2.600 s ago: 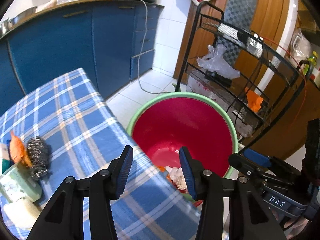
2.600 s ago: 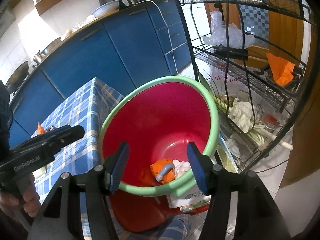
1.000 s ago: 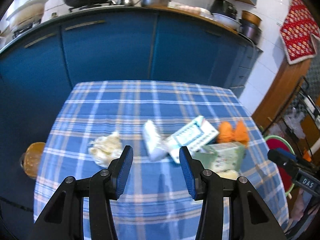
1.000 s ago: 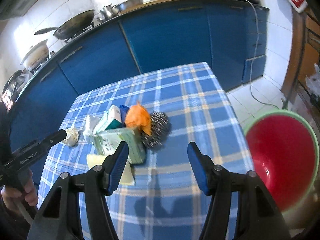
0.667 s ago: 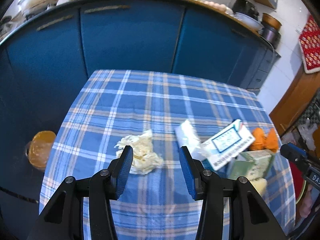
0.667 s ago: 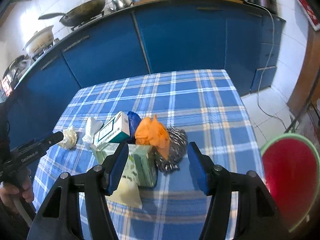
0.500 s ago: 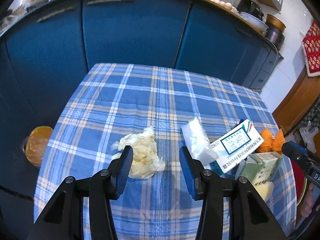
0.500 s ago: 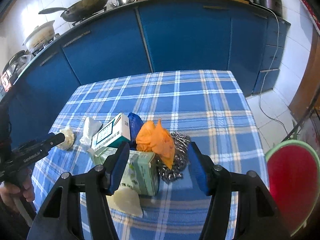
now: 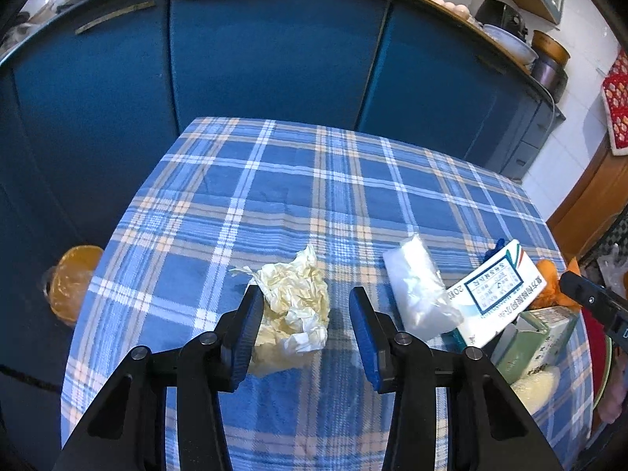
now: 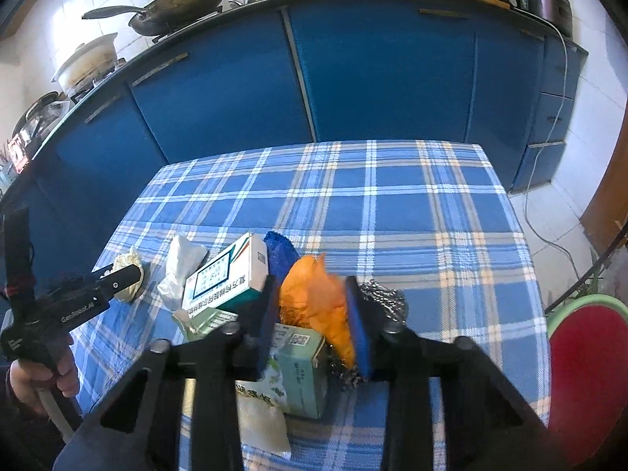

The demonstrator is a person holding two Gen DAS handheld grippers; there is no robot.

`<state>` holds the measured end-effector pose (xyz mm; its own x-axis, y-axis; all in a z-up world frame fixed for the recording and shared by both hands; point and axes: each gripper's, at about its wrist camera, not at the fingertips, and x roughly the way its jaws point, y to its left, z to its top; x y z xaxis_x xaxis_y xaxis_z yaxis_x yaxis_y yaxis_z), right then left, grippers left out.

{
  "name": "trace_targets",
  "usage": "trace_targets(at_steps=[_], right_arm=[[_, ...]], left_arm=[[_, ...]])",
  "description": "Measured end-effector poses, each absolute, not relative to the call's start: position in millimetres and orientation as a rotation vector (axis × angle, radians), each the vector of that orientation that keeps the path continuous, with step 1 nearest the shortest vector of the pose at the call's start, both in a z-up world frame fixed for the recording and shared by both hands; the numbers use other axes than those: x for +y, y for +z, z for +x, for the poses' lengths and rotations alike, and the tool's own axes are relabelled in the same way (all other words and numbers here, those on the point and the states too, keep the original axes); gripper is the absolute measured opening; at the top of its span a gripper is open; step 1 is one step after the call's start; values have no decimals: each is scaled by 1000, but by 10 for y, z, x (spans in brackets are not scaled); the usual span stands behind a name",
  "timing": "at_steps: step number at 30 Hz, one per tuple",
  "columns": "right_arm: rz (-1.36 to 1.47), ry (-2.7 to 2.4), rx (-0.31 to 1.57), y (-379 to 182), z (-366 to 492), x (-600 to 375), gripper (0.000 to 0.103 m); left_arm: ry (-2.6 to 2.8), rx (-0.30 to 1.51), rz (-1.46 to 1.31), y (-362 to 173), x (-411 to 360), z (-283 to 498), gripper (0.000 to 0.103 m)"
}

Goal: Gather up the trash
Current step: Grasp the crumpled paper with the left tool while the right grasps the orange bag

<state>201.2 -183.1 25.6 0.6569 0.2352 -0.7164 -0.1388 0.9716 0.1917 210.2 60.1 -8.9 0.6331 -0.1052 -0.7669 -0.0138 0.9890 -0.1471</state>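
Blue kitchen cabinets (image 10: 376, 78) ran behind a table (image 9: 314, 196) under a blue plaid cloth, with a wok (image 10: 176, 4) and pots on the counter above. We saw the trash gathered near the table's front edge.

In the left wrist view, our left gripper (image 9: 306, 325) stood low over a crumpled yellowish paper (image 9: 294, 306). Its jaws were closing slightly, the left pad just at the paper's edge and the right pad standing off from it, so the paper lay between them unpinched. To the right of it lay a clear plastic bag (image 9: 416, 286), then a white box (image 9: 498, 290) tilted against a green carton (image 9: 526, 345).

In the right wrist view, our right gripper (image 10: 314, 310) had its jaws closing around an orange wrapper (image 10: 314, 298) that sat on top of the green carton (image 10: 302, 369). Both blue pads looked pressed against the wrapper's sides. A steel scourer (image 10: 384, 302) lay just right of it, and a blue cloth (image 10: 280, 255) just behind. The red bin (image 10: 585, 380) with its green rim stood on the floor beyond the table's right edge. A hand (image 10: 43, 376) held the left gripper's handle at the lower left.
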Motion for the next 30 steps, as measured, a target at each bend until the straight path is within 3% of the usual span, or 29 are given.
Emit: trace_targets(at_steps=[2, 8, 10, 30], right_arm=[[118, 214, 821, 255, 2000, -1825, 14], [135, 220, 773, 360, 1914, -1864, 10], [144, 225, 754, 423, 1871, -1880, 10], [201, 208, 620, 854, 1328, -2132, 10]], left_arm=[[-43, 888, -149, -104, 625, 2111, 42], [-56, 873, -175, -79, 701, 2098, 17], [-65, 873, -181, -65, 704, 2089, 14], [-215, 775, -164, 476, 315, 1603, 13]])
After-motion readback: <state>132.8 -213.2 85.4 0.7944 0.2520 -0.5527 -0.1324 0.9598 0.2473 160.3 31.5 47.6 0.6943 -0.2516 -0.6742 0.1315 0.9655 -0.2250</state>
